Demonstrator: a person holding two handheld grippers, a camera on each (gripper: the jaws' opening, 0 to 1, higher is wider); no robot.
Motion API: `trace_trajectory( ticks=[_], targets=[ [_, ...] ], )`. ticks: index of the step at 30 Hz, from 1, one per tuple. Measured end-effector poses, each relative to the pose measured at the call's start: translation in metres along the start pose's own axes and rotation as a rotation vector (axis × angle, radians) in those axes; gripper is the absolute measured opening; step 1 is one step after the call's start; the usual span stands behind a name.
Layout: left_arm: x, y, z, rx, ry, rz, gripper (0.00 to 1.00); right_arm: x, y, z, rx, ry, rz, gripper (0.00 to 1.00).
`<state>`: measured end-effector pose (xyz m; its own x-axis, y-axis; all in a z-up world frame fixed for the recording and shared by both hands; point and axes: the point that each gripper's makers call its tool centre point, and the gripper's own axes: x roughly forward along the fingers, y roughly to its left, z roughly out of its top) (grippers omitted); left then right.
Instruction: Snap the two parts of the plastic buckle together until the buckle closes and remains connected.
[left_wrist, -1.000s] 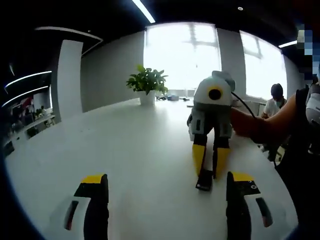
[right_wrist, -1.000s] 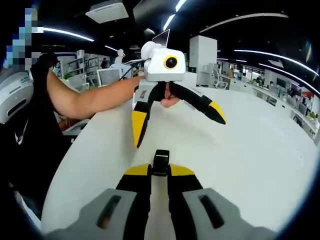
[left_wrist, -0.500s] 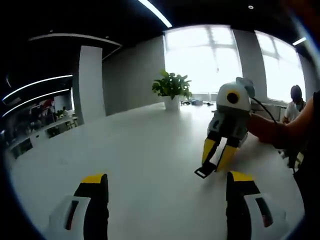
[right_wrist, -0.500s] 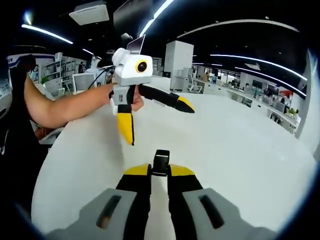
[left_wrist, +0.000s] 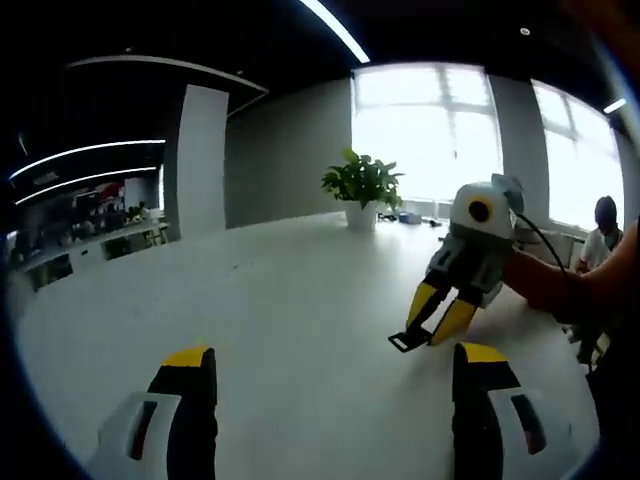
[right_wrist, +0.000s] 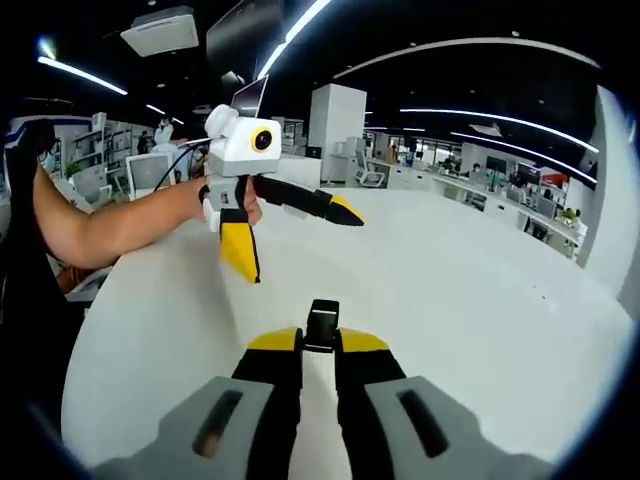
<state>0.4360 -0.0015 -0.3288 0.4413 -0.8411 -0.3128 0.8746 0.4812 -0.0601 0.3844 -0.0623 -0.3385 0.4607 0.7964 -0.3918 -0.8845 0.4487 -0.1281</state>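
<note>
Right gripper view — right hand-held gripper clamped on black buckle part, left hand-held gripper raised, jaws spread wide.

Both grippers are grey-white with black jaws tipped in yellow: the left gripper and the right gripper. The buckle part is black. The table is plain white. The potted plant has green leaves in a white pot.

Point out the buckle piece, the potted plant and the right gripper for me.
buckle piece (right_wrist: 322, 325): right gripper view, black body above the fingers.
potted plant (left_wrist: 363, 181): left gripper view, its leaves.
right gripper (left_wrist: 436, 322): left gripper view, between its fingertips.
</note>
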Motion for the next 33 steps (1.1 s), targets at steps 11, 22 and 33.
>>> trace_trajectory(
  ticks=[11,22,33],
  targets=[
    [0.002,0.011,-0.006,0.038,0.028,0.063,0.99,-0.003,-0.014,0.007,0.003,-0.041,-0.071,0.1],
    [0.001,0.016,0.002,0.025,-0.007,0.092,0.99,-0.005,-0.026,0.008,0.009,-0.047,-0.129,0.1],
    [0.002,0.021,-0.005,0.045,0.022,0.132,0.99,-0.01,-0.04,0.01,0.016,-0.066,-0.193,0.1]
  ],
)
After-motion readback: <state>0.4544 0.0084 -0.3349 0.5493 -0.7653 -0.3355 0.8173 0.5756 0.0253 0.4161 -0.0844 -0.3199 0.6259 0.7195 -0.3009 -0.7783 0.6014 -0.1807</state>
